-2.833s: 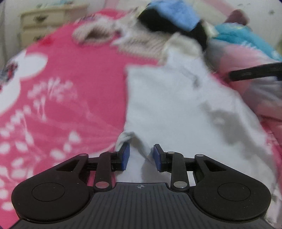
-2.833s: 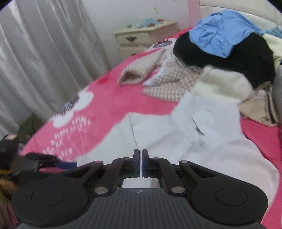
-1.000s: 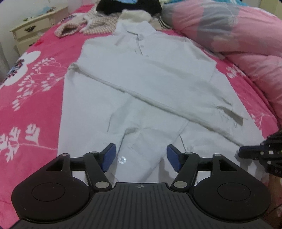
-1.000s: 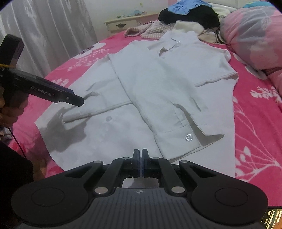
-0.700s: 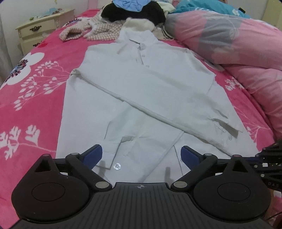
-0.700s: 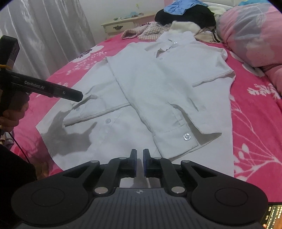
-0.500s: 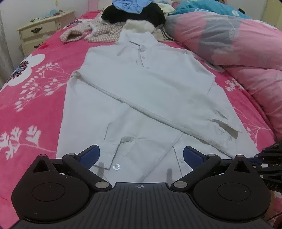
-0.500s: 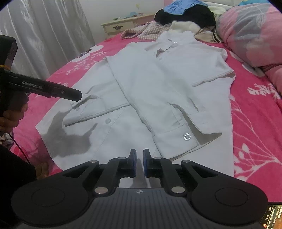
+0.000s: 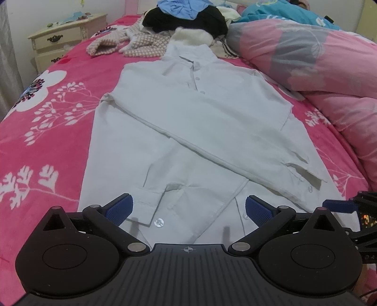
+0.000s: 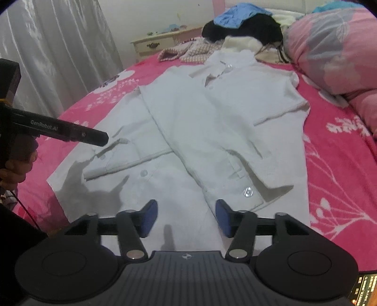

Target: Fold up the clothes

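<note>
**Both sleeves laid across, grippers let go**

Since the first earlier frames: the white shirt has gone from a rumpled heap pinched in both grippers to lying flat with the sleeves folded in. In the last second the left jaws spread to full width and the right jaws have just been opening from shut; nothing is between either pair now.

Big to small:
- Bed (image 9: 54, 131), pink floral cover, is the work surface. Pink duvet (image 9: 306, 61) is bunched along the right edge; the unfolded clothes pile (image 9: 186, 16) sits beyond the collar, presumably the queue.
- White shirt (image 9: 200, 117) is face-up in the middle of the bed, collar away from the cameras, hem nearest. Both sleeves cross the body diagonally, one over the other, which narrows it for the next fold.
- Cuffs: one (image 9: 146, 207) lies just ahead of the left gripper's left pad, the other (image 10: 249, 195) just ahead of the right gripper's right pad. Looks like each was dropped where it was released.
- Left gripper (image 9: 188, 209): fully spread, empty, hovering over the hem, not touching cloth as far as I can tell.
- Right gripper (image 10: 186, 217): part open, empty, over the lower front panel.

My read: sleeve step done; a hem-to-collar fold comes next.
</note>
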